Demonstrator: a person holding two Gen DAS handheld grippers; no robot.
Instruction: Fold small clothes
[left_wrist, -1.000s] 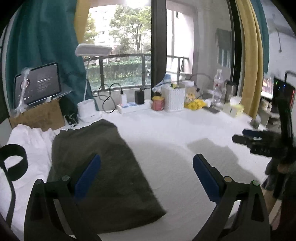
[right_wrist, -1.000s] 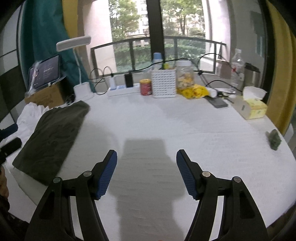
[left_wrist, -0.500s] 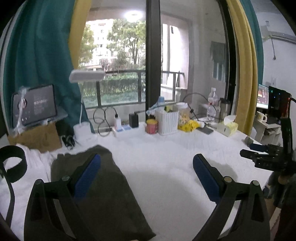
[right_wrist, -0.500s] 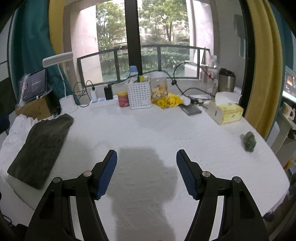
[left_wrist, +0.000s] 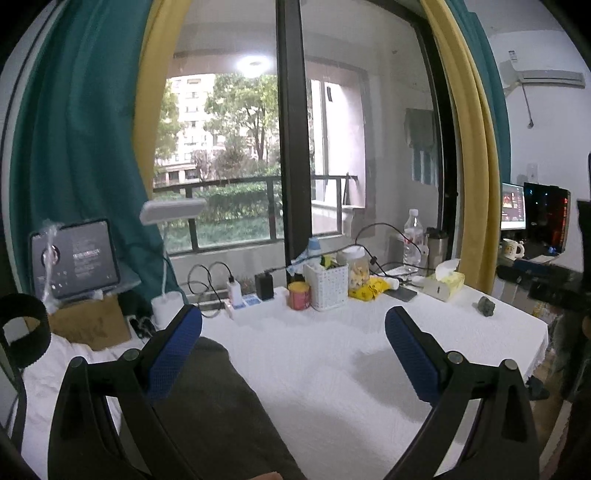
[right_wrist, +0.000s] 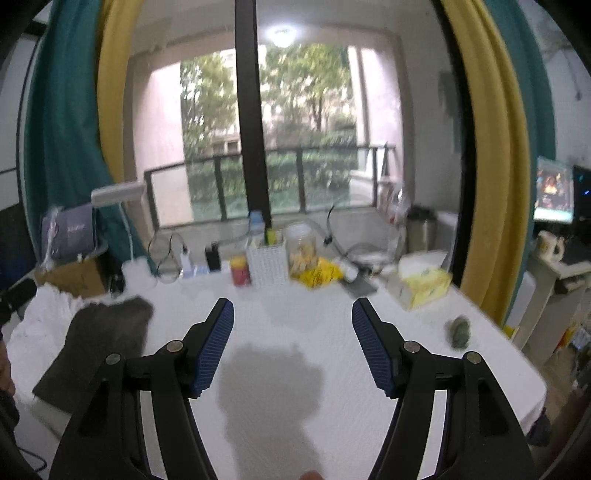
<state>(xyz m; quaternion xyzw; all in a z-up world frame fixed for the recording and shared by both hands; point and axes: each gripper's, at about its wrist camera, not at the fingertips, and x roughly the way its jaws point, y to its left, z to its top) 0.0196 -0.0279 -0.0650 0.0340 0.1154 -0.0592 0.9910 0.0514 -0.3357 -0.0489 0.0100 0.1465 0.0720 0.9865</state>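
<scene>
Both tongs hang released with nothing between the pads: left tongs (left_wrist: 293, 354) and right tongs (right_wrist: 292, 345), up over the white table (right_wrist: 332, 317). The dark green garment (right_wrist: 99, 343) looks folded already, lying flat at the table's left edge on a white cloth (right_wrist: 40, 314), long axis running from the near edge toward the window. It's right under the left tongs, well off to the left of the right ones, so left is nearer. I count one garment, two tongs, one little green lump (right_wrist: 459, 332) far right
</scene>
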